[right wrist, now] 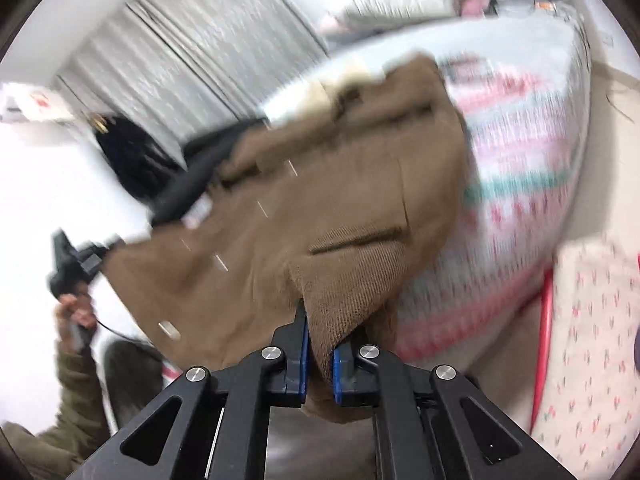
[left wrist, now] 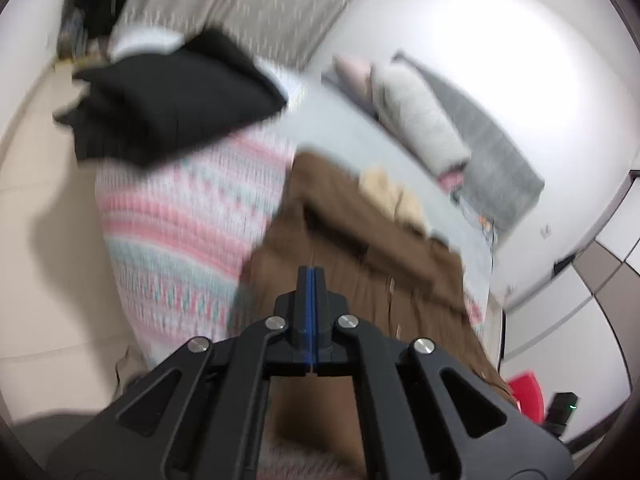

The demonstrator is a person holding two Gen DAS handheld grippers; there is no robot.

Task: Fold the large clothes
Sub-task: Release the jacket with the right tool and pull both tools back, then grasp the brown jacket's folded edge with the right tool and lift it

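Observation:
A brown knitted garment [left wrist: 360, 256] with a cream fleecy collar [left wrist: 392, 192] hangs spread over the bed. In the left wrist view my left gripper [left wrist: 312, 280] has its blue pads pressed together at the cloth's near edge. The right wrist view shows that same left gripper [right wrist: 80, 256], held by a hand [right wrist: 76, 316], pinching the far left corner of the brown garment [right wrist: 320, 184]. My right gripper [right wrist: 320, 340] is shut on a ribbed corner of the garment, with cloth bunched between its blue pads. Both views are blurred.
The bed carries a pink, white and teal patterned cover [left wrist: 184, 216]. A heap of black clothes [left wrist: 172, 104] lies at its far end, with pillows [left wrist: 416, 120] and a grey blanket [left wrist: 496, 168] along the wall. A red object [left wrist: 524, 392] sits on the floor; floral fabric [right wrist: 592, 340] lies at the right.

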